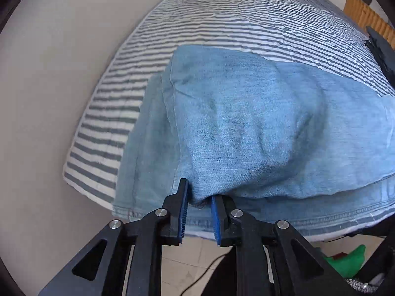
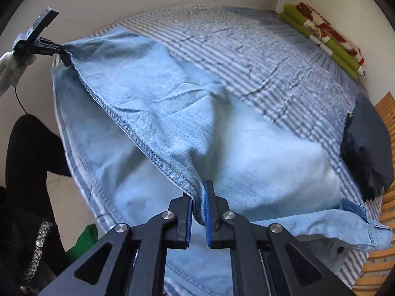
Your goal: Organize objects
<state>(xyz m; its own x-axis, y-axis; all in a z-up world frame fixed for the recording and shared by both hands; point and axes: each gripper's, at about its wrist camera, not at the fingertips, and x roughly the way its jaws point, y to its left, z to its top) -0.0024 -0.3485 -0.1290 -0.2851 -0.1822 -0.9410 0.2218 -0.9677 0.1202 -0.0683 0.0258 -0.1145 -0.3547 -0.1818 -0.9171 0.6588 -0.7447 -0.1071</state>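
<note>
– Left wrist view, what did you note?
– Left gripper pointed steeply down at the near edge of the bed. A bunched fold of denim sat between its blue pads. The jaws stood part closed, with a visible gap filled by cloth.
– Was it gripping, then?
– Yes. From the right wrist view the same gripper held one corner of the denim raised off the bed, and the cloth ran taut from it. A gloved hand carried it.
– And the right gripper?
– Jaws nearly closed, pinching the stitched hem of the same denim where the cloth gathered into a ridge.
– Where did the denim lie?
– Across the near part of the striped sheet. The upper layer was lifted between the two grippers, and the hem ran as a line from one to the other. A lower layer lay flat beneath it, reaching the mattress edge.
– Anything else on the bed?
– Folded green cloth with a red print sat at the far end by the wall. A dark cloth lay at the right edge, beside wooden slats, well apart from the grippers.
– Type of garment?
– Could not tell, only light blue denim with seams.
</note>
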